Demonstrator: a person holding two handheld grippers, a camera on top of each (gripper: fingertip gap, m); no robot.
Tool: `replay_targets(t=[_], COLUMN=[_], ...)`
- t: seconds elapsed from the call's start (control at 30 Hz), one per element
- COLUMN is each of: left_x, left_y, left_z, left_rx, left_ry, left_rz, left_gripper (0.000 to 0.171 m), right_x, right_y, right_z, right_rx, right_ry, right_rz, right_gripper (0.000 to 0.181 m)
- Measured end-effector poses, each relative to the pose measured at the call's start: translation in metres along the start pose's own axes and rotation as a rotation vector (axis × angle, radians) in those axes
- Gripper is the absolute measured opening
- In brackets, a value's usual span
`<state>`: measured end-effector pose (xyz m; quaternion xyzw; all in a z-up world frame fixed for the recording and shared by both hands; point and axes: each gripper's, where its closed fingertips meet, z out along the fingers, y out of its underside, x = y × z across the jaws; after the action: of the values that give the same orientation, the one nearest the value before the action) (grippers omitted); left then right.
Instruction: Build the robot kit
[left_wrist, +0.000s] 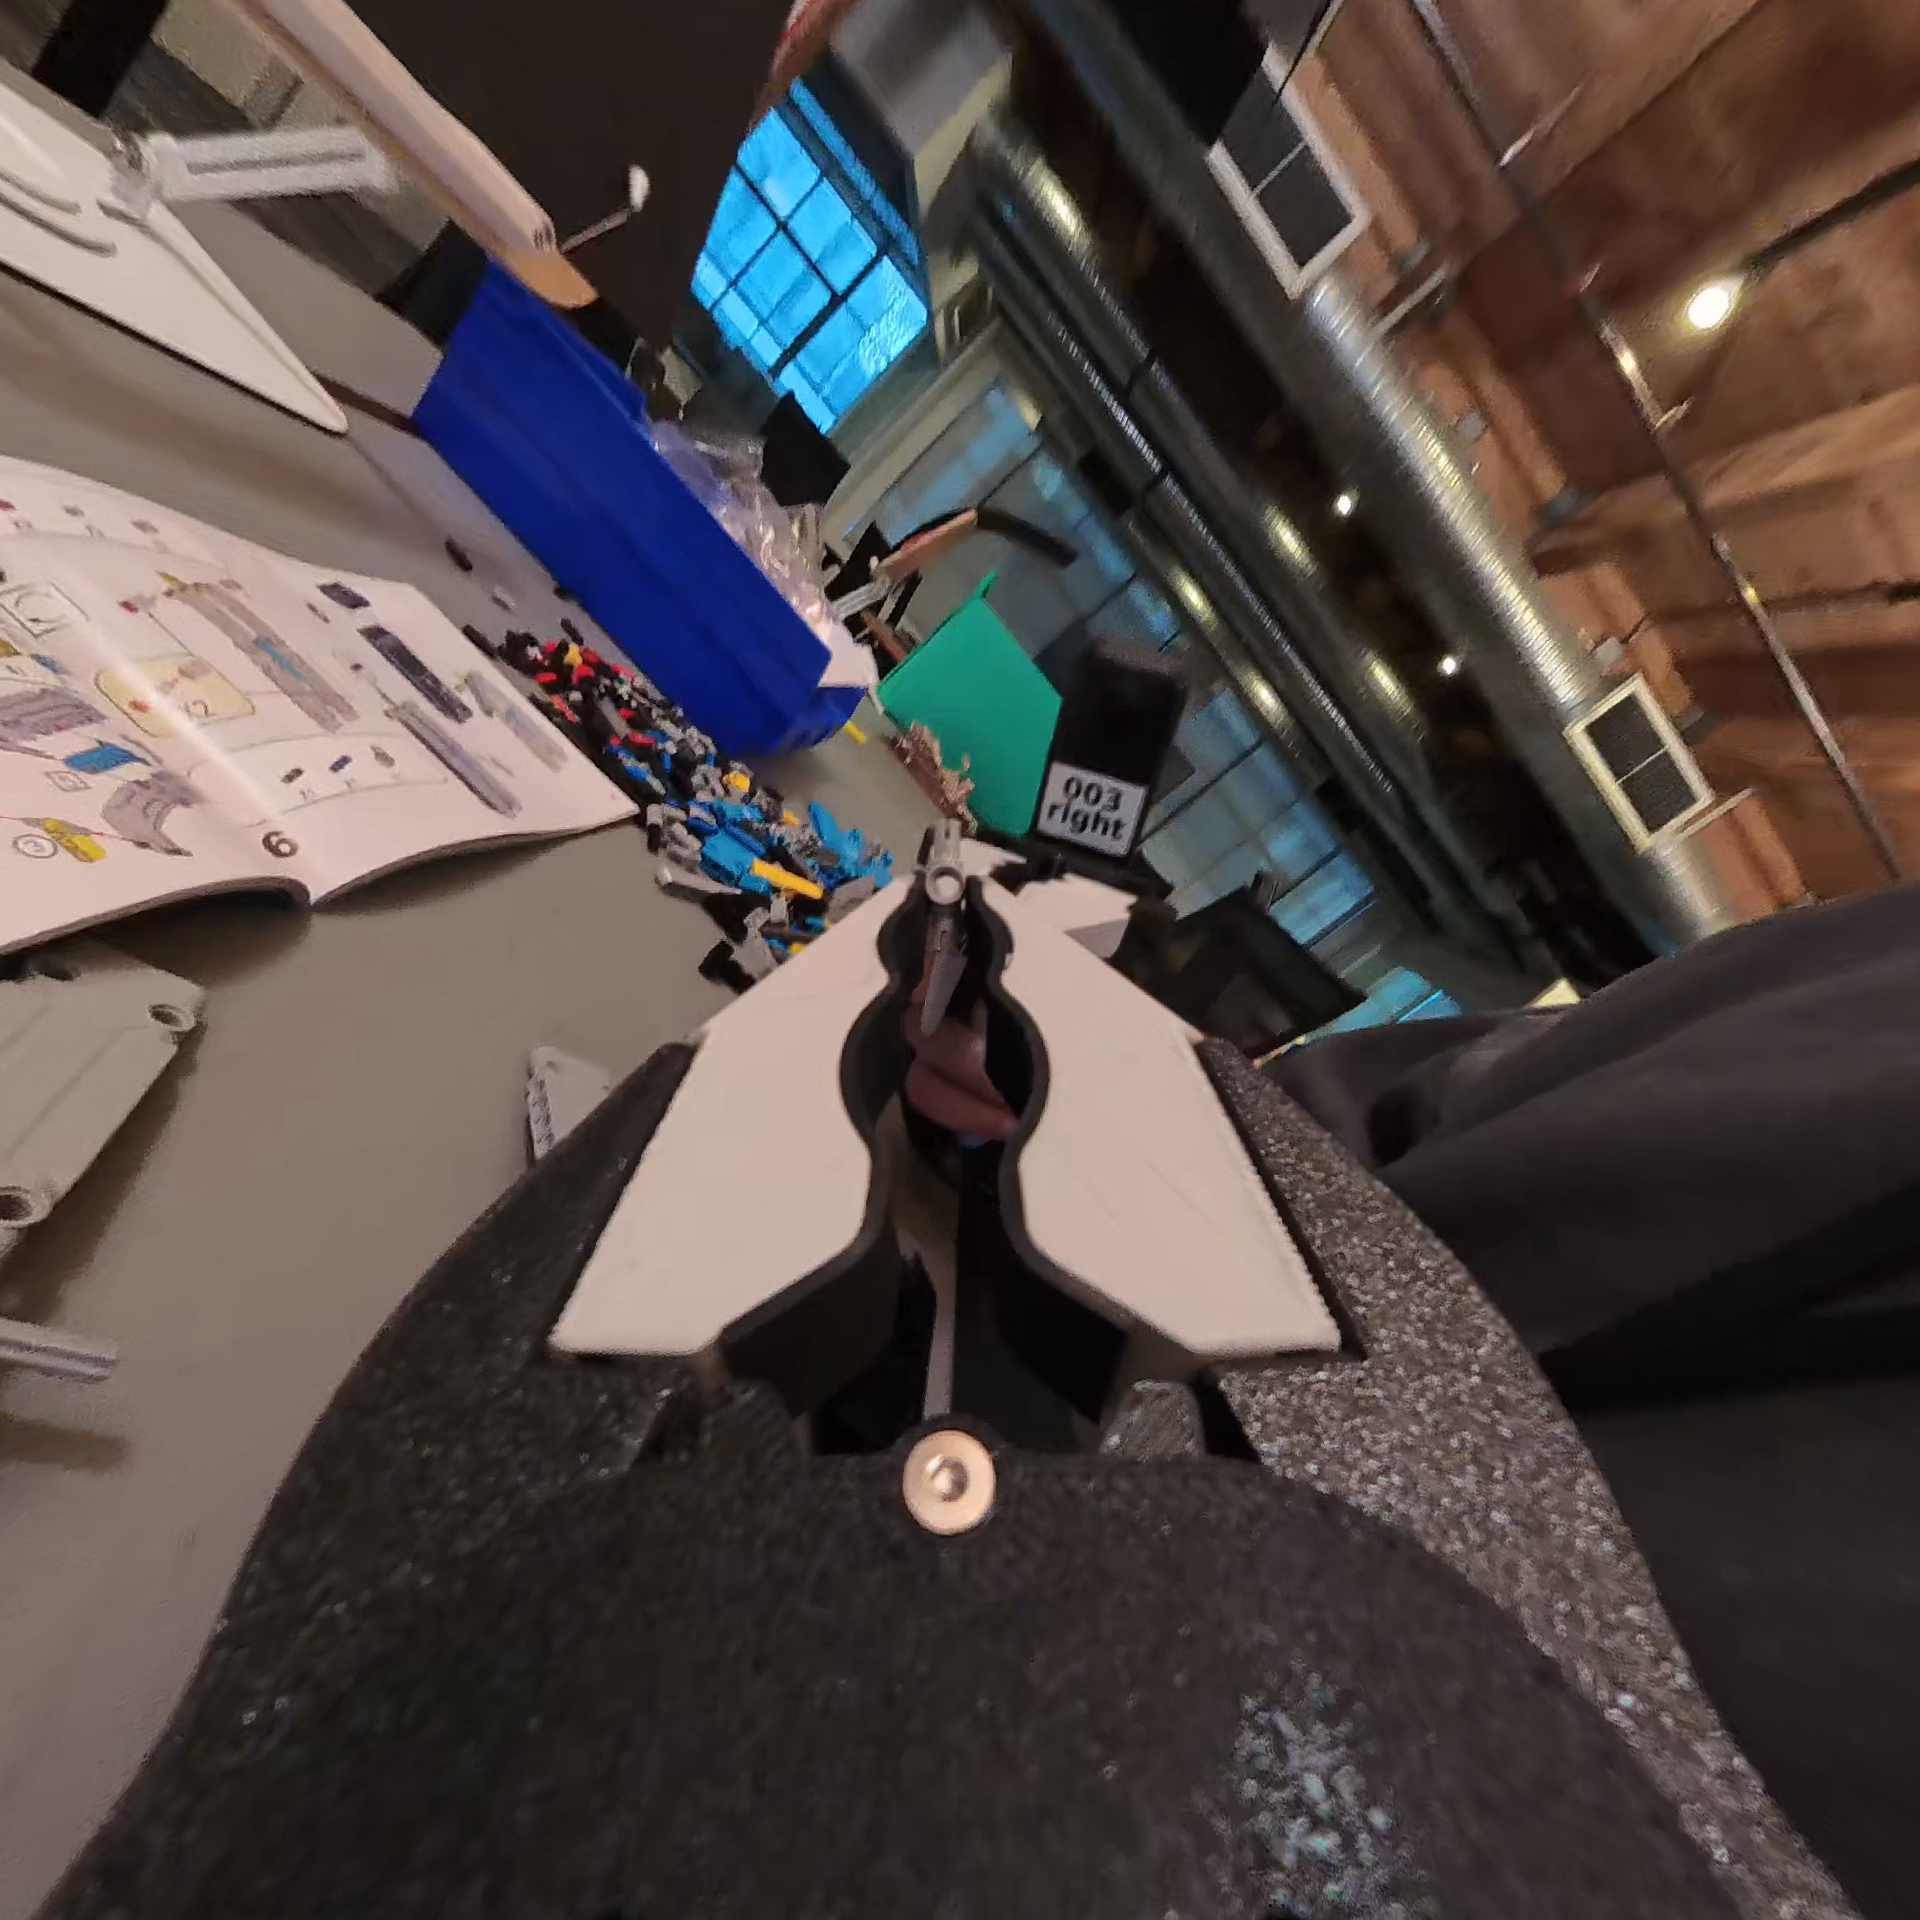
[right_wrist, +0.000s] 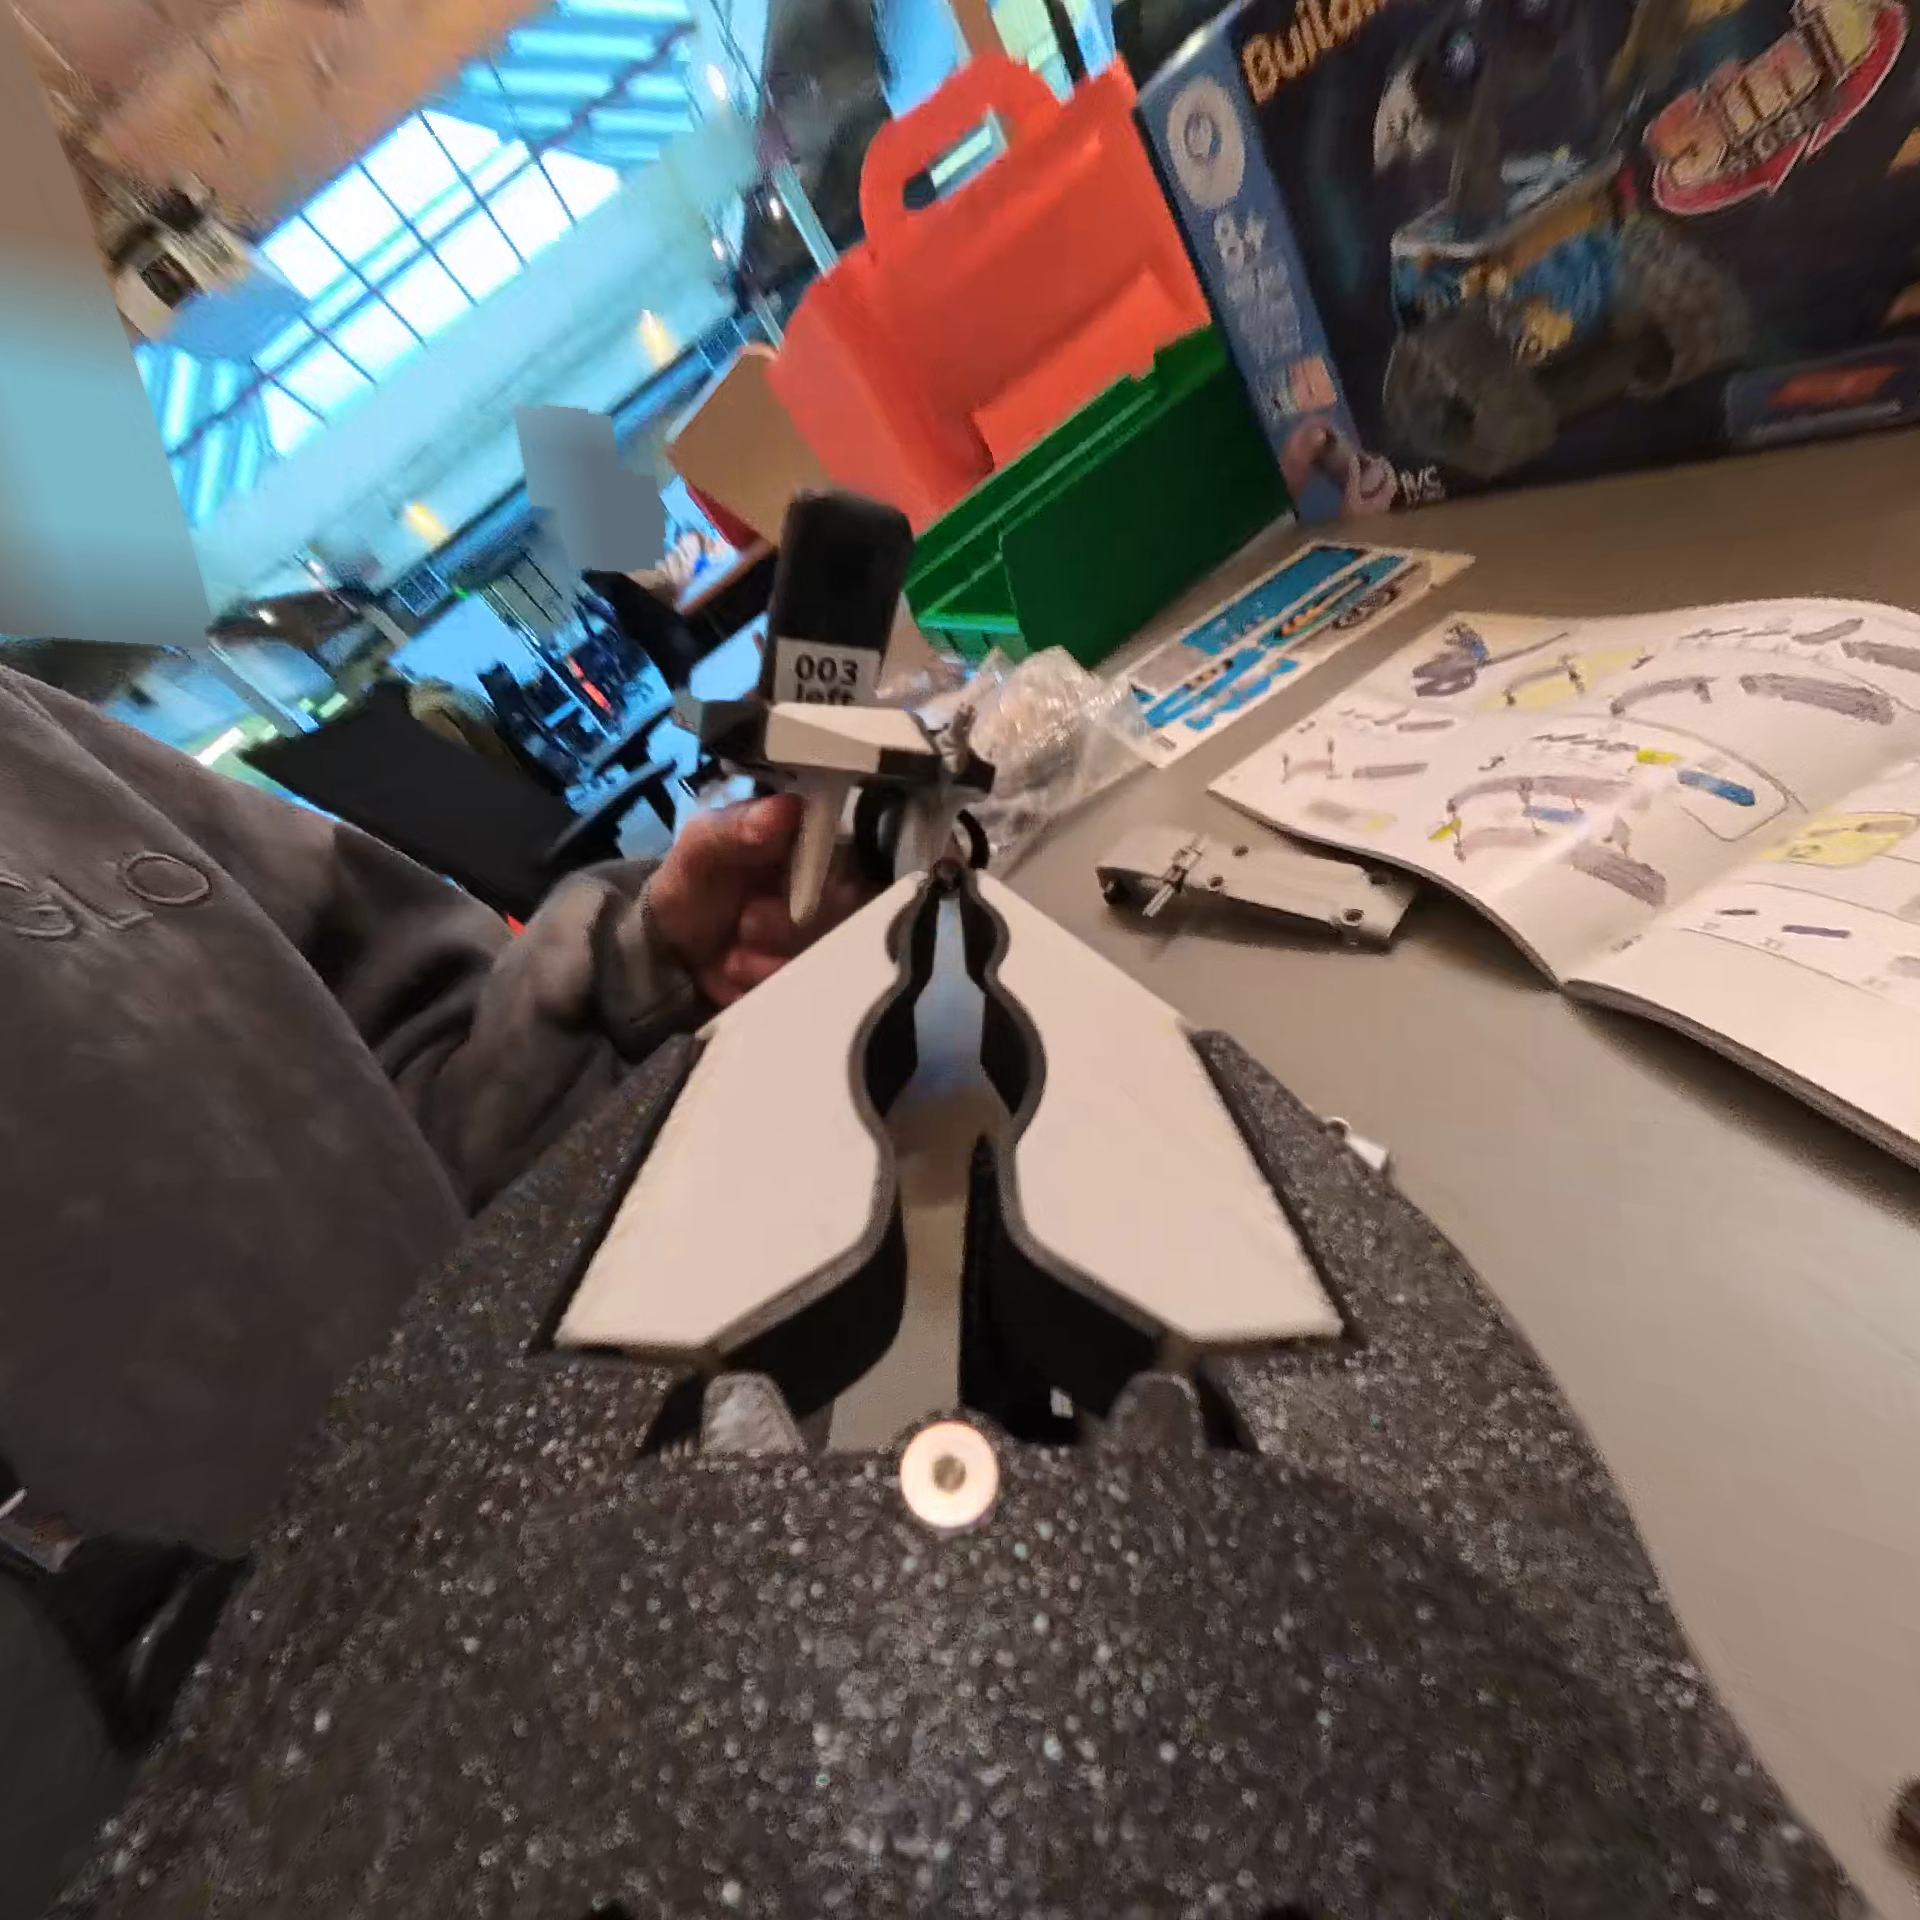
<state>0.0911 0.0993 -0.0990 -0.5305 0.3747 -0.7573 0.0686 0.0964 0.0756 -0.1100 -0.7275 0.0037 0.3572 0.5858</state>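
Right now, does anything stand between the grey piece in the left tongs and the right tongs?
Nothing visible does. The grey piece sticks out of the shut left tongs, and the right tongs are just beyond it in open air. The brick pile lies aside on the table.

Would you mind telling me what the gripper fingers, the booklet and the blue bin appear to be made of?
Left gripper fingers: probably matte light-grey plastic with dark rubbery-looking edging. Booklet: glossy printed paper, judging by curved open pages catching light. Blue bin: likely smooth moulded plastic, uniform colour with a faint sheen.
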Motion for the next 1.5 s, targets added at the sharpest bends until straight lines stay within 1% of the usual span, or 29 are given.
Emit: replay_targets(t=[0.03,0.1,0.17,0.27,0.47,0.6,0.9,0.93,0.97,1.03,1.07,1.13,1.2,1.27,1.3,1.33,1.43,1.5], left_x=[0.002,0.009,0.009,0.009,0.003,-0.002,-0.008,-0.007,-0.005,0.005,0.005,0.008,0.023,0.035,0.039,0.041,0.039,0.043], left_y=[-0.001,0.003,0.014,0.027,0.034,0.038,0.041,0.038,0.028,-0.004,-0.015,-0.021,-0.018,-0.017,-0.018,-0.019,-0.022,-0.025], left_z=[-0.001,0.003,0.008,0.013,0.014,0.016,0.016,0.015,0.013,-0.001,-0.008,-0.013,-0.008,-0.004,-0.004,-0.004,-0.005,-0.008], left_rx=[0.01,-0.009,-0.073,-0.143,-0.177,-0.191,-0.206,-0.192,-0.132,0.038,0.095,0.125,0.114,0.119,0.132,0.146,0.177,0.192], left_ry=[0.017,0.059,0.048,0.043,0.023,-0.005,-0.028,-0.015,0.009,0.109,0.122,0.127,0.193,0.255,0.286,0.314,0.366,0.41], left_rz=[-0.009,-0.014,0.01,0.019,-0.018,-0.015,-0.023,-0.031,-0.055,-0.134,-0.146,-0.113,-0.087,-0.078,-0.092,-0.12,-0.213,-0.245], left_gripper=[0.006,0.005,0.005,0.005,0.005,0.005,0.005,0.005,0.005,0.005,0.005,0.005,0.005,0.005,0.005,0.005,0.006,0.005], right_x=[0.0,0.001,-0.002,0.001,0.007,0.013,0.018,0.017,0.014,0.008,0.006,-0.004,-0.015,-0.024,-0.027,-0.029,-0.034,-0.036], right_y=[0.003,0.014,0.016,0.016,0.022,0.025,0.03,0.03,0.027,0.018,0.013,-0.002,-0.019,-0.036,-0.04,-0.041,-0.041,-0.044], right_z=[0.001,0.006,0.01,0.01,0.008,0.007,0.006,0.007,0.008,0.006,0.005,0.002,-0.002,-0.005,-0.004,-0.001,0.013,0.018], right_rx=[-0.005,-0.074,-0.095,-0.133,-0.242,-0.284,-0.316,-0.303,-0.268,-0.194,-0.149,-0.039,0.084,0.189,0.205,0.192,0.107,0.089], right_ry=[-0.002,0.026,0.06,0.151,0.31,0.383,0.377,0.368,0.341,0.294,0.263,0.169,0.061,-0.028,-0.044,-0.035,0.025,0.048], right_rz=[-0.009,-0.088,-0.196,-0.368,-0.665,-0.767,-0.788,-0.782,-0.757,-0.672,-0.621,-0.496,-0.365,-0.286,-0.294,-0.343,-0.515,-0.561], right_gripper=[0.003,0.003,0.003,0.003,0.003,0.003,0.003,0.003,0.003,0.003,0.002,0.003,0.003,0.002,0.002,0.002,0.002,0.002])
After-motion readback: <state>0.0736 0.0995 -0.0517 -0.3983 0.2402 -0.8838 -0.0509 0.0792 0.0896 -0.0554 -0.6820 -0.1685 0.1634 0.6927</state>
